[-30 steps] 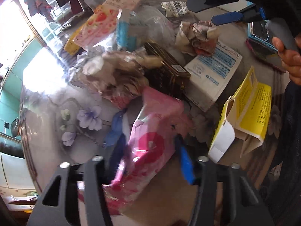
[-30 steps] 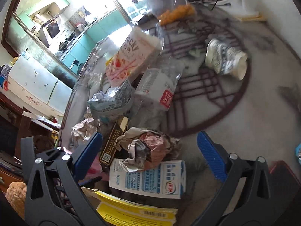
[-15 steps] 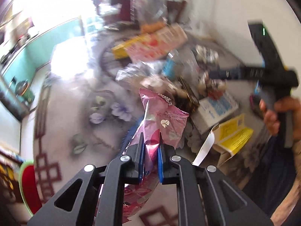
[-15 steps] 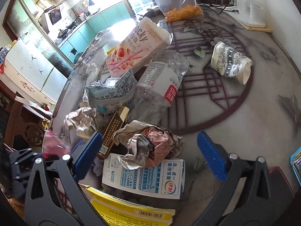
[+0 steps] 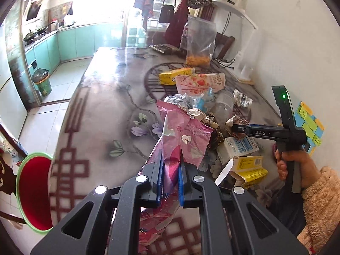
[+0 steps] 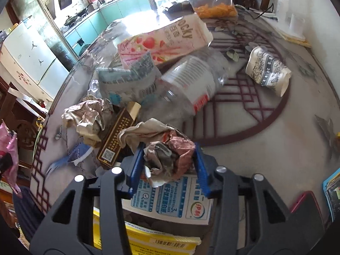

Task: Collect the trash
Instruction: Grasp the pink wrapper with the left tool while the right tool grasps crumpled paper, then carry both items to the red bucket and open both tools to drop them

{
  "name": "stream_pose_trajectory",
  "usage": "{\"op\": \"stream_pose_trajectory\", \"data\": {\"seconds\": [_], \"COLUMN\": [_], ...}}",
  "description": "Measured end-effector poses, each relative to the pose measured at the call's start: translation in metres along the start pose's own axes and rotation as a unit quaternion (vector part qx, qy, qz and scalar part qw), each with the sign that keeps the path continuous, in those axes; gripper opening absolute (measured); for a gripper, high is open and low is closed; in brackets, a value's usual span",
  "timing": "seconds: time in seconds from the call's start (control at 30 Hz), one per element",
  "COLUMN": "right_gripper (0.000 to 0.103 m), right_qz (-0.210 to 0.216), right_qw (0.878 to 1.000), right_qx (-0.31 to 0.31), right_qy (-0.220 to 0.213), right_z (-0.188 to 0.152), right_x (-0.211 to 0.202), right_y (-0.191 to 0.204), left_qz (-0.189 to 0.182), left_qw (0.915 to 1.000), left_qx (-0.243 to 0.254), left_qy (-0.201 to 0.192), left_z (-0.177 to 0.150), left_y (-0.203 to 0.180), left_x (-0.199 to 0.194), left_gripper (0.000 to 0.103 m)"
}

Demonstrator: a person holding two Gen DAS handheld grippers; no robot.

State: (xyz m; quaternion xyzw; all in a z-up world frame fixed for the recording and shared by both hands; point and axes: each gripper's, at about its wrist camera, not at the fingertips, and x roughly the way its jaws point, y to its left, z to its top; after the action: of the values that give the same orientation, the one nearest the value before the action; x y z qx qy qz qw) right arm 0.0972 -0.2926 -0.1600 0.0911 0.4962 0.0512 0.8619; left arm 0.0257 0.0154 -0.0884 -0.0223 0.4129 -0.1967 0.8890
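Note:
A heap of trash lies on the patterned table (image 5: pixel 102 110). My left gripper (image 5: pixel 171 165) is shut on a pink heart-print wrapper (image 5: pixel 184 131) and holds it up above the table's near edge; the same wrapper (image 6: pixel 8 148) shows at the left edge of the right wrist view. My right gripper (image 6: pixel 167 159) points down into the heap. Its jaws are closing on a crumpled brown and grey paper wad (image 6: pixel 170 146), and both blue pads (image 6: pixel 135 165) touch the wad's sides. In the left wrist view a hand (image 5: pixel 291 163) in a fuzzy sleeve holds that gripper at the right.
A red bin with a green rim (image 5: pixel 34 191) stands left of the table. Around the wad lie a blue-white milk carton (image 6: pixel 170 199), a yellow box (image 6: pixel 148 240), a dark brown box (image 6: pixel 119 136), a clear bottle (image 6: pixel 191 85), a Pocky box (image 6: pixel 165 40) and a crushed cup (image 6: pixel 267 70).
My left gripper shut on the pink wrapper, lifted it off the table and rolled. My right gripper's wide jaws came in onto the crumpled wad.

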Motion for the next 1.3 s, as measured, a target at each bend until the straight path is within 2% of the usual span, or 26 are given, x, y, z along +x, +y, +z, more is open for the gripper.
{"op": "stream_pose_trajectory", "data": {"seconds": [0.27,0.43,0.53,0.63,0.87,1.1,1.3], "right_gripper": [0.042,0.042,0.042,0.042,0.042,0.042,0.042], "right_qz": [-0.017,-0.019,-0.004,0.029,0.084,0.146,0.183], "right_qw": [0.998,0.995,0.993,0.992,0.988,0.978,0.965], "right_qx": [0.030,0.012,-0.005,-0.018,-0.085,-0.141,-0.186], "right_qy": [-0.055,-0.092,-0.115,-0.122,-0.094,-0.038,0.008], "right_z": [-0.009,-0.015,-0.012,-0.007,-0.004,-0.006,-0.011], "right_x": [-0.043,-0.081,-0.103,-0.110,-0.090,-0.046,-0.006], "right_y": [0.001,0.031,0.053,0.080,0.163,0.251,0.322], "left_qz": [0.022,0.042,0.054,0.071,0.120,0.184,0.188], "left_qw": [0.9987,0.9971,0.9956,0.9939,0.9858,0.9700,0.9564], "left_qx": [-0.035,-0.049,-0.062,-0.070,-0.111,-0.157,-0.224], "left_qy": [-0.030,-0.041,-0.046,-0.047,-0.040,-0.024,0.000], "left_z": [-0.007,-0.010,-0.012,-0.014,-0.024,-0.042,-0.062], "left_y": [0.035,0.057,0.071,0.087,0.139,0.202,0.259], "left_x": [-0.033,-0.044,-0.050,-0.057,-0.075,-0.090,-0.086], "left_gripper": [0.009,0.009,0.009,0.009,0.009,0.009,0.009]}}
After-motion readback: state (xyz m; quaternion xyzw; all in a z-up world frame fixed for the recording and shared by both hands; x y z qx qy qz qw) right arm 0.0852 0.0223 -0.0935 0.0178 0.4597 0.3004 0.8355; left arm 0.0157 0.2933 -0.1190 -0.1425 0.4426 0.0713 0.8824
